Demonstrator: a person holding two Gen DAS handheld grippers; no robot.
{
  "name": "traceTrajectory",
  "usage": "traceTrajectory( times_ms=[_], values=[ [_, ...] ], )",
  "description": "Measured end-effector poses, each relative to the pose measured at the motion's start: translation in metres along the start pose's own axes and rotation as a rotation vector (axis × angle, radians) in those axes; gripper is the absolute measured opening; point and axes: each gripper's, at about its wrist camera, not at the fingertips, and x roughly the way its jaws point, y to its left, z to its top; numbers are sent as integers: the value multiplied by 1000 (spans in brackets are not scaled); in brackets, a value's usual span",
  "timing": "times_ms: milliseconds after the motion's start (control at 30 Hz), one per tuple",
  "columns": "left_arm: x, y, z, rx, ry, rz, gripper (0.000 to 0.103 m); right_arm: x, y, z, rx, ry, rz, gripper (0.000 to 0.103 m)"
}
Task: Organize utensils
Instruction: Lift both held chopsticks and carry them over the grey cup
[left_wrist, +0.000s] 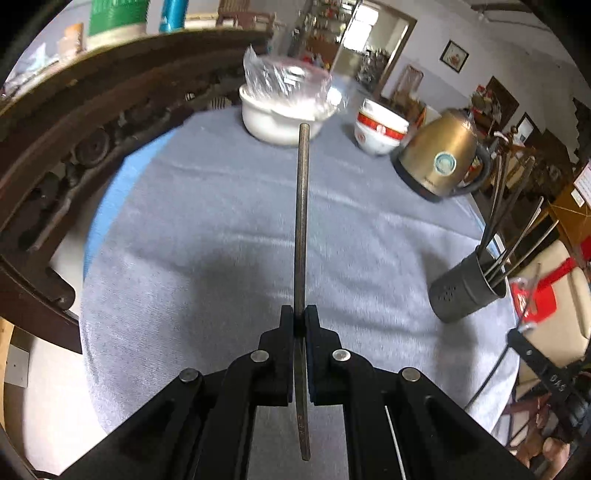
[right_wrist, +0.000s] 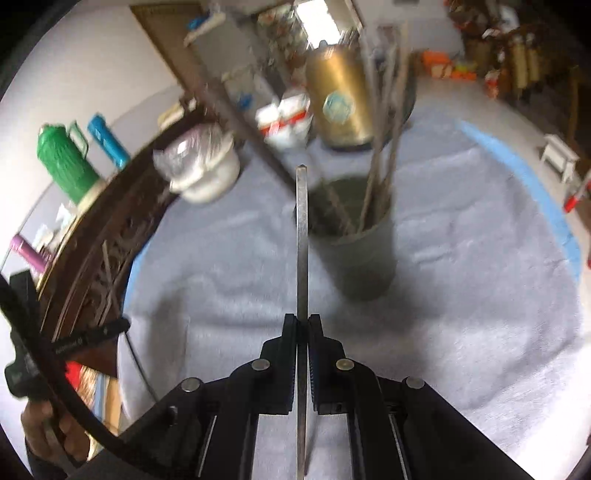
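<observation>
Left gripper (left_wrist: 299, 314): fingers clamped tight on a rod (left_wrist: 303, 206), a thin metal chopstick by the look; it sticks out toward 12 o'clock in the left view, tail running back between the finger bases. Right gripper (right_wrist: 302, 320): pinched shut on a second rod (right_wrist: 302, 236), same pose, tip at 12 o'clock, just left of the holder (right_wrist: 364, 254) in that view.

Holder: dark metal cup, small holes in the side, several rods (left_wrist: 515, 229) already leaning in it; at 3 o'clock in the left view, at 1 o'clock and near in the right view; right view is motion-blurred, so whether that rod's tip is over the rim I can't tell.

Handling, my read: rods are light, stiff, smooth steel, so slippery in the pads and apt to pivot if gripped far off centre; both grips sit toward the rear of the visible length, long lever ahead; a hold nearer the middle would be steadier. Not fragile; will clatter and may bounce on entry; the holder looks light enough to tip if a tip catches the rim or the leaning rods.

Surface: round table under a grey cloth (left_wrist: 221, 206), soft, wrinkled, blue edge showing; a dropped rod should stay put, not roll far.

Also on the table: covered white bowl (left_wrist: 280, 118) at 12 o'clock, red-and-white bowls (left_wrist: 380, 129) and gold kettle (left_wrist: 439, 158) at 1–2 o'clock. Carved dark wood chair (left_wrist: 55, 155) at 9–10 o'clock; cluttered room, doorway beyond.
</observation>
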Motion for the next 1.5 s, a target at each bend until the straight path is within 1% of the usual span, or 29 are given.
traceTrajectory(
  times_ms=[33, 67, 200, 267, 400, 667, 933, 1167, 1500],
  values=[
    [-4, -2, -2, 1, -21, 8, 6, -2, -2, 0, 12, -26, -3, 6],
    [-7, -4, -3, 0, -41, 8, 6, -10, -4, 0, 21, -71, -16, 6],
    [-16, -10, -7, 29, -117, 32, 6, -30, -1, -2, 6, -204, -74, 6],
    [-18, -12, -10, 42, -143, 46, 6, -35, 0, -3, -10, -252, -105, 6],
    [-19, -14, -17, 68, -191, 75, 6, -39, 2, -9, -42, -310, -149, 6],
    [-18, -5, -28, 62, -199, 68, 6, -44, 3, -30, -95, -335, -188, 6],
    [-27, 0, -41, 82, -225, 62, 6, -60, 11, -45, -143, -360, -187, 7],
    [-42, -3, -52, 114, -258, 66, 6, -68, 11, -52, -143, -367, -185, 7],
    [-54, -3, -57, 109, -263, 52, 6, -71, 8, -52, -128, -366, -180, 7]
  ],
)
